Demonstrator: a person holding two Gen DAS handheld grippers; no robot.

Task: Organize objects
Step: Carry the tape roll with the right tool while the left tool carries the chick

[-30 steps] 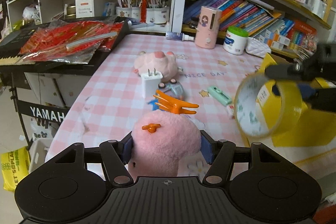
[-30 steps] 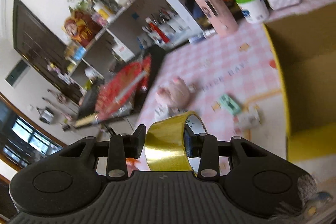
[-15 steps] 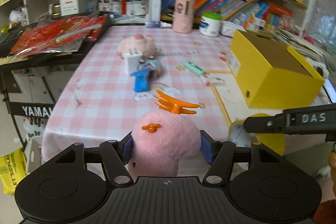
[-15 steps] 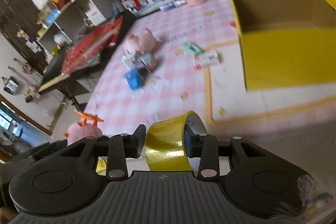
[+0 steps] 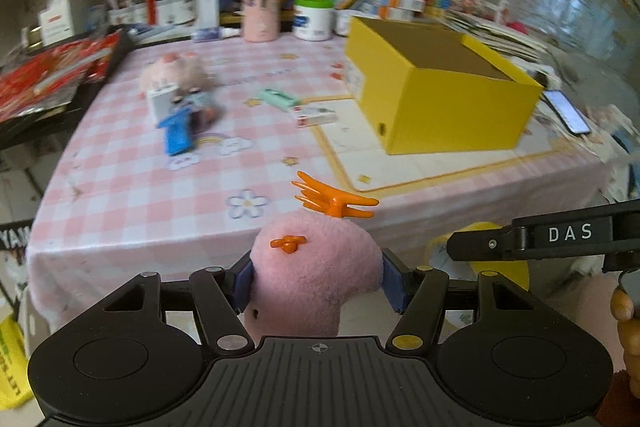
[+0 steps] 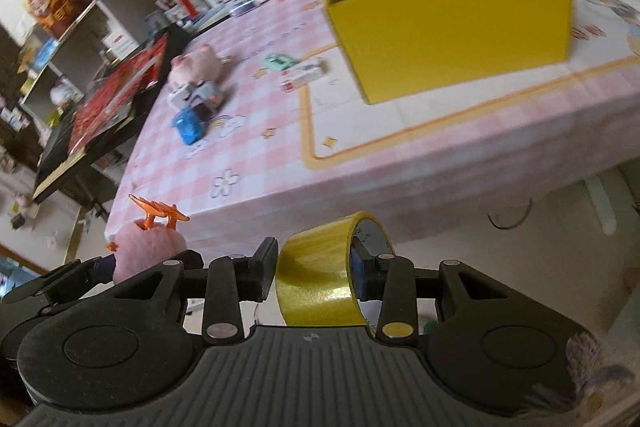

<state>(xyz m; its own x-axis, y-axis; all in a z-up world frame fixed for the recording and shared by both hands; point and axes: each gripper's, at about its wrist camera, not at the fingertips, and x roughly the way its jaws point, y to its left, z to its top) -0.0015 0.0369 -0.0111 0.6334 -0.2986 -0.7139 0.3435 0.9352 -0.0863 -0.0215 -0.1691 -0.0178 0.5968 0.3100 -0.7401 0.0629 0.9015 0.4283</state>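
My left gripper (image 5: 318, 285) is shut on a pink plush toy (image 5: 316, 267) with orange antlers, held in front of the table's near edge; the plush also shows in the right wrist view (image 6: 148, 251). My right gripper (image 6: 316, 277) is shut on a yellow tape roll (image 6: 320, 279), held beside the left gripper, below table height; the roll also shows in the left wrist view (image 5: 508, 267). An open yellow cardboard box (image 5: 436, 87) stands on the right of the pink checked table (image 5: 160, 195), and its brown inside shows no objects in the right wrist view (image 6: 448, 7).
On the table lie a pink pig plush (image 5: 176, 75), a white charger (image 5: 162, 103), a blue toy (image 5: 176, 135), a green item (image 5: 278, 99) and a small carton (image 5: 316, 115). A phone (image 5: 566, 111) lies right of the box. Shelves with books stand behind; a keyboard with red packets is left.
Both grippers have pulled back from over the table to in front of its near edge, still holding the plush and the tape roll. The tape roll moved from near the box down beside the left gripper.
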